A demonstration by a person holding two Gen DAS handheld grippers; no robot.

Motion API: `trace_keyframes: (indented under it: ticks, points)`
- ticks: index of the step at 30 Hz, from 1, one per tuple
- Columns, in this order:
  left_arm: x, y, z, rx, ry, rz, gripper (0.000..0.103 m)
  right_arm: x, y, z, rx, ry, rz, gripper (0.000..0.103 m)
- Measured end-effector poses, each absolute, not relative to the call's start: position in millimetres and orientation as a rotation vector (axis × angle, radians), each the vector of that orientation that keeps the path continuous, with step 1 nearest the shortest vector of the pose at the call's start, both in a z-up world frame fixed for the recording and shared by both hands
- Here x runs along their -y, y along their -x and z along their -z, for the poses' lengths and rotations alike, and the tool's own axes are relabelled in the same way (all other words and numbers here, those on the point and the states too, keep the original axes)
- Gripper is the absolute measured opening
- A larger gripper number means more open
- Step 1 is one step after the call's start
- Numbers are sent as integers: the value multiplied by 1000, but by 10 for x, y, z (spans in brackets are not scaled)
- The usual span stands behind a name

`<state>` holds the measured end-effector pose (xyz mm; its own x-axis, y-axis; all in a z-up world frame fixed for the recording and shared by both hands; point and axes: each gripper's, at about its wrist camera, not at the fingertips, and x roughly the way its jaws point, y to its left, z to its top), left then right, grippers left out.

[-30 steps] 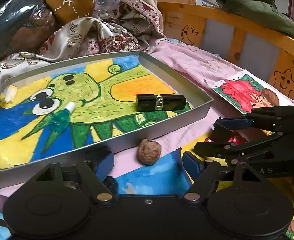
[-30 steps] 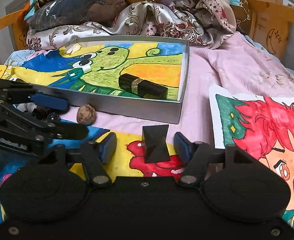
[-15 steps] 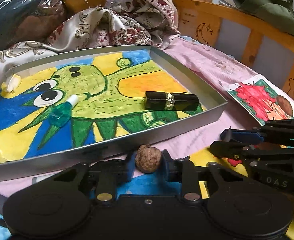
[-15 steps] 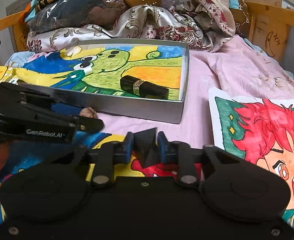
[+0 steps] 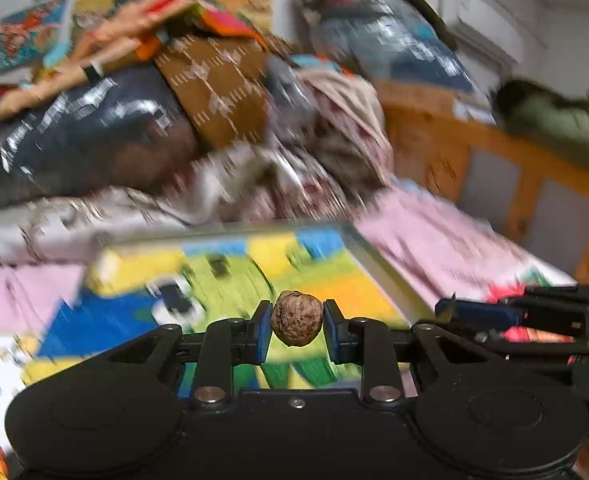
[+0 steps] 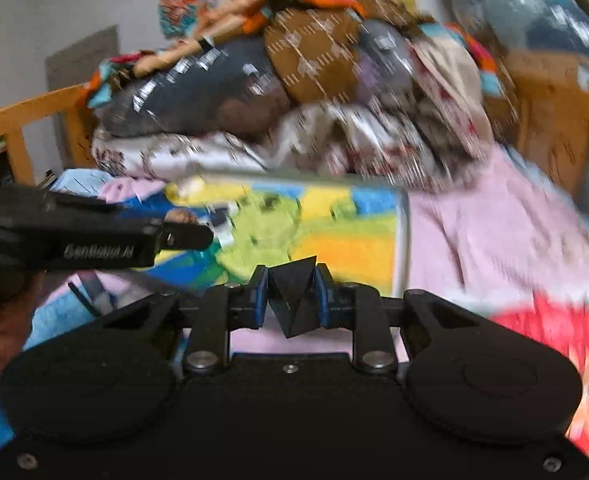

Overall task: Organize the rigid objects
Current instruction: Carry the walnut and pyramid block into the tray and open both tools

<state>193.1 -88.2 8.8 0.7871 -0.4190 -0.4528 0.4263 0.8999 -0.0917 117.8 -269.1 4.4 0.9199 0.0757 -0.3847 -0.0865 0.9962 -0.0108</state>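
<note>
My left gripper [image 5: 296, 325] is shut on a brown walnut [image 5: 296, 323] and holds it in the air in front of the grey tray [image 5: 378, 268] with the painted green monster. My right gripper [image 6: 292, 297] is shut on a small black angular block [image 6: 293, 300] and holds it up before the same tray [image 6: 400, 248]. The left gripper also shows at the left of the right wrist view [image 6: 94, 236], and the right gripper at the right of the left wrist view [image 5: 526, 320]. Both views are motion-blurred, so the tray's contents cannot be made out.
A heap of clothes and bedding [image 5: 198, 120] lies behind the tray. A wooden bed rail [image 5: 494, 168] runs along the right. Pink sheet [image 6: 494, 232] and painted paper sheets [image 6: 566, 340] cover the bed.
Both grippers have lifted off the bed with their objects and tilted upward. A second ago both were open; they closed on the walnut and the black block.
</note>
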Motion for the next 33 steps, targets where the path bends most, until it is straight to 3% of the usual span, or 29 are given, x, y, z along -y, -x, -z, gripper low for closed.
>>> trace_keyframes:
  ticks: [5,13,33]
  points:
    - [767,-2246,-170,-456,6,416,29,2602,-1590,-199,-355,52,-106,17]
    - [694,-2692,254,-558,46,429,29,2536,-2158,47,-429,55,-117,17]
    - [844,-2724,727,-680,-20,465,30,2715,-2065,584,-453,-37,-128,17]
